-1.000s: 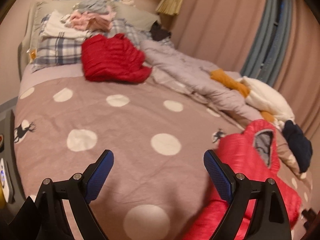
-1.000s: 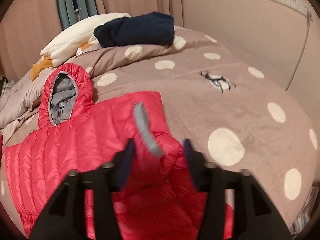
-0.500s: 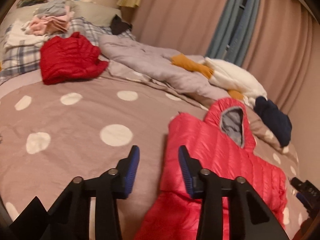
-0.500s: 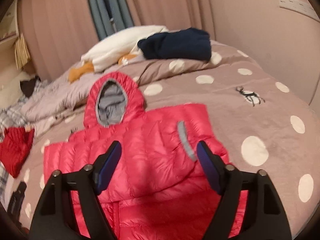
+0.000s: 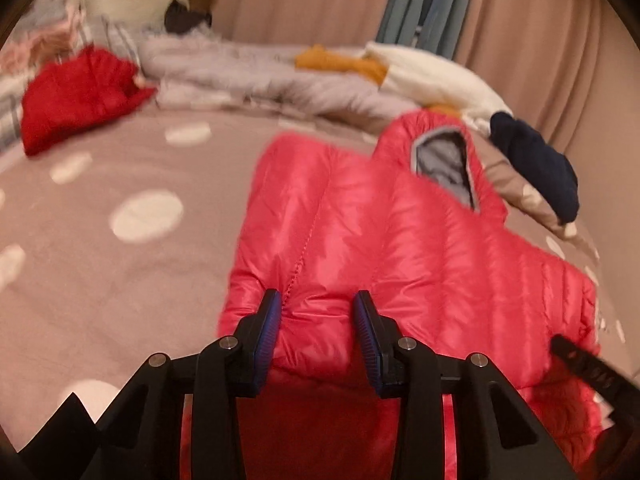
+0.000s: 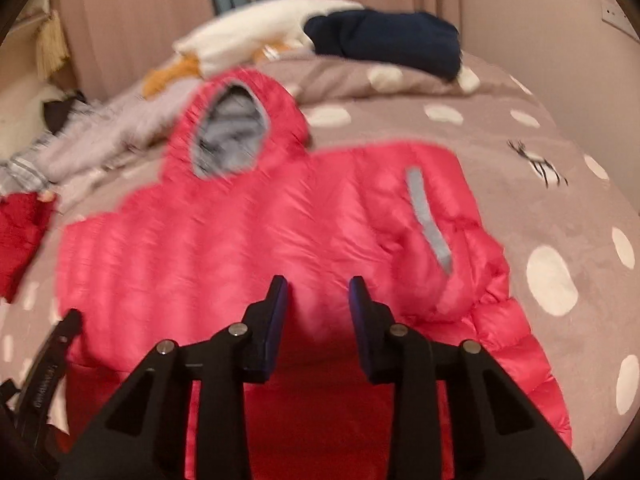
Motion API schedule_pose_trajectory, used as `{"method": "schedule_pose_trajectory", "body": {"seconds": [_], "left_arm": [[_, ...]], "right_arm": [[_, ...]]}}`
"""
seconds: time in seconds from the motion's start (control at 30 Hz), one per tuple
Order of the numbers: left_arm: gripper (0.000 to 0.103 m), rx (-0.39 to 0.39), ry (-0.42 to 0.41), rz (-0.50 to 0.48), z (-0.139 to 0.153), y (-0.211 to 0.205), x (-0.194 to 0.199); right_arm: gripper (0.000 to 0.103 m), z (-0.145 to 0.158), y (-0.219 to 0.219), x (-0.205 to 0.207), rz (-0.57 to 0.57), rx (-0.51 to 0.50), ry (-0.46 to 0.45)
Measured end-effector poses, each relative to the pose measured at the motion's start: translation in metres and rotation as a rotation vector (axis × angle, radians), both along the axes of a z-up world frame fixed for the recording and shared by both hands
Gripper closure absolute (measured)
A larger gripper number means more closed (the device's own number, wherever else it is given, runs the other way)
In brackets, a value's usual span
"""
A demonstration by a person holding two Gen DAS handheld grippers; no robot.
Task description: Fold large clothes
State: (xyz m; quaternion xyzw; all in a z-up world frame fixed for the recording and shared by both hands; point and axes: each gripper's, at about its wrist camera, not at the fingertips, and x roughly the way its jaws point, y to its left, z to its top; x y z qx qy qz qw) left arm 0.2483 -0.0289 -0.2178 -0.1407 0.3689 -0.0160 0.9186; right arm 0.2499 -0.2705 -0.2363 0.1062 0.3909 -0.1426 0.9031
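Observation:
A bright pink-red hooded down jacket (image 5: 400, 248) lies spread on the polka-dot bedspread (image 5: 120, 272), its grey-lined hood (image 5: 440, 160) pointing away from me. My left gripper (image 5: 318, 300) is at the jacket's near left part, its blue pads pinching a puffed fold of the fabric beside a seam. In the right wrist view the jacket (image 6: 280, 232) shows a grey pocket strip (image 6: 426, 216). My right gripper (image 6: 319, 284) is at the jacket's near middle, its jaws closing with a bulge of the fabric between the pads. The picture there is blurred.
A folded red garment (image 5: 76, 92) sits at the far left of the bed. A grey quilt (image 5: 260, 76), a mustard piece (image 5: 340, 62), a white garment (image 5: 432, 76) and a navy one (image 5: 536, 164) line the far side by the curtains (image 5: 520, 20).
Both grippers came down onto the pink-red jacket. The left went from wide open over bare bedspread to pinching the jacket; the right, open half a second ago, has narrowed around a fold.

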Motion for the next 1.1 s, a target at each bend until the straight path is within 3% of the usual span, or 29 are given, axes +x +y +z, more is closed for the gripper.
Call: {"method": "schedule_pose_trajectory", "body": {"seconds": [0.13,0.4,1.1], "left_arm": [[0.065,-0.049,0.016,-0.03,-0.011,0.002,0.006],[0.065,0.014,0.014,-0.026,-0.011,-0.003,0.006],[0.065,0.07,0.016,-0.022,-0.011,-0.014,0.007]], "right_arm": [[0.075,-0.024,-0.001,0.01,0.023,-0.032,-0.006],[0.074,-0.029,0.012,0.014,0.019,-0.127,-0.009],[0.073,-0.03,0.008,0.014,0.02,-0.102,-0.019]]}}
